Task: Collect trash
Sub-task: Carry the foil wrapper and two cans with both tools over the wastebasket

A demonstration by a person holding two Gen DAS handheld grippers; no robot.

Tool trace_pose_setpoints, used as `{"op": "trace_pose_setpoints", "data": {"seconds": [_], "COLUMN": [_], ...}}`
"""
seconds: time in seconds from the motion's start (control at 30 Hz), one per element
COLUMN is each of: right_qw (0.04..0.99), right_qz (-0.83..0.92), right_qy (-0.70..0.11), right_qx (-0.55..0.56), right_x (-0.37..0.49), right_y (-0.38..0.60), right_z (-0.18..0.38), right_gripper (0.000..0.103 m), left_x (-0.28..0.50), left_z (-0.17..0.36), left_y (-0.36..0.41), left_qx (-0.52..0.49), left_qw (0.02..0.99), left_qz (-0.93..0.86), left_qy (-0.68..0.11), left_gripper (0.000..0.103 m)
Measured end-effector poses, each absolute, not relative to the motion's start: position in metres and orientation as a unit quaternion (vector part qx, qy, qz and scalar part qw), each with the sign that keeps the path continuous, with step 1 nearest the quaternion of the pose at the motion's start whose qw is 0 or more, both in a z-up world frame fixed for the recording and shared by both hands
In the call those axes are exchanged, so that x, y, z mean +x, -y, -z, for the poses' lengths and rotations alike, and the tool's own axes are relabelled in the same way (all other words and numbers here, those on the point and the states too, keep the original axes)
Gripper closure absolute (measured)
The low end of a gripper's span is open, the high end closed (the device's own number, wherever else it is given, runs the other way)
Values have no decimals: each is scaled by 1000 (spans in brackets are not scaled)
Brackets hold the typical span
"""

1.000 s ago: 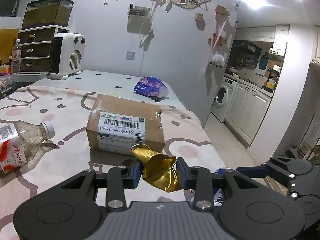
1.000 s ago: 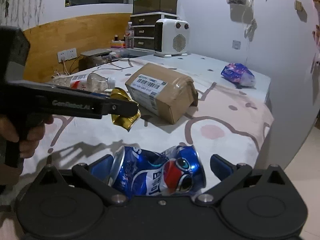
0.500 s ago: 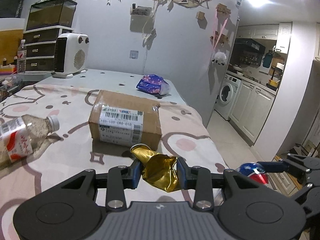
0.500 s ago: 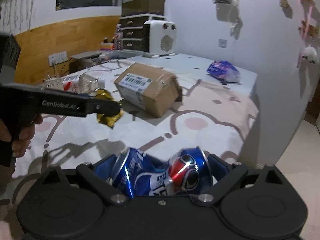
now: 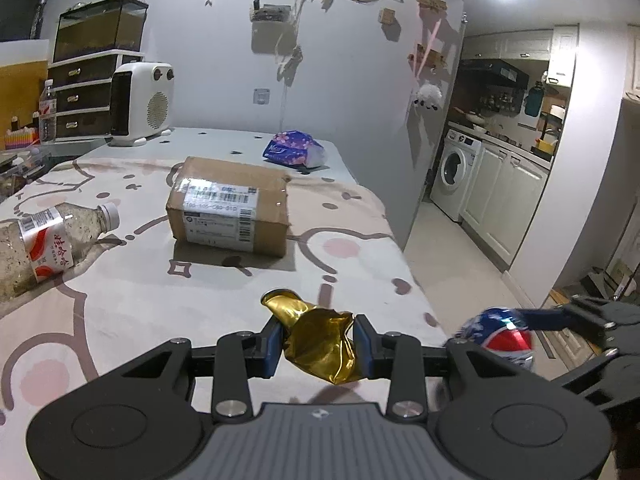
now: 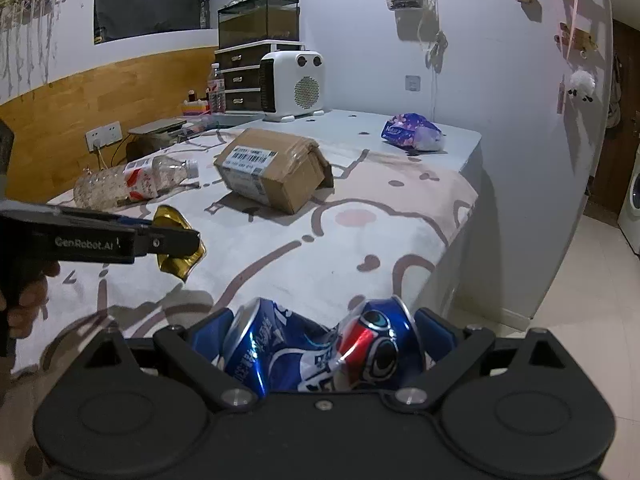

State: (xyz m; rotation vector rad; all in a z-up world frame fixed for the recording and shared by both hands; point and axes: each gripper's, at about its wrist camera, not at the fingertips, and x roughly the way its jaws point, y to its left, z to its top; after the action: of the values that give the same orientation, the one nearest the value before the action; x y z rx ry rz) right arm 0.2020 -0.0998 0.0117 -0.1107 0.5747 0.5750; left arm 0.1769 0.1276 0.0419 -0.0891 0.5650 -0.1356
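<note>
My left gripper [image 5: 316, 336] is shut on a crumpled gold foil wrapper [image 5: 326, 356] and holds it above the table's near part. The right wrist view shows that gripper [image 6: 176, 240] from the side, at the left, with the wrapper [image 6: 176, 266] in its tips. A crushed blue cola can [image 6: 280, 344] lies crosswise in my right gripper [image 6: 324, 336], whose pads press on both its ends, over the table's near right edge. In the left wrist view the can [image 5: 500, 340] shows at the lower right.
On the patterned tablecloth [image 5: 132, 300] lie a taped cardboard box [image 5: 230, 206], an empty plastic bottle [image 5: 44, 240] on its side and a purple tissue pack [image 5: 294, 148]. A white heater [image 5: 142, 104] stands at the back. Right of the table is open floor [image 5: 452, 264].
Both grippers have drawn back toward the table's near right edge with their loads, so the box and bottle look farther off. The right jaws closed in snug on the can.
</note>
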Motion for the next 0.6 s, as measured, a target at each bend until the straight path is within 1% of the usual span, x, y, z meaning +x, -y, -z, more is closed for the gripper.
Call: {"op": "trace_pose_setpoints", "data": {"seconds": [0.27, 0.6], "right_qw": [915, 931], "right_qz": [-275, -253], "right_qy": [-282, -260], "right_qx": [-87, -44], "right_x": [184, 163], "right_y": [89, 138], "right_z": [-7, -23], "right_gripper": [7, 7], "left_x": [147, 128], "left_z": [-60, -66], "left_y": [-107, -62], "left_qx": [-22, -17], "left_qw": [959, 958], "left_qz": [56, 78], "left_qy": [-277, -276], "left_gripper": [65, 65]}}
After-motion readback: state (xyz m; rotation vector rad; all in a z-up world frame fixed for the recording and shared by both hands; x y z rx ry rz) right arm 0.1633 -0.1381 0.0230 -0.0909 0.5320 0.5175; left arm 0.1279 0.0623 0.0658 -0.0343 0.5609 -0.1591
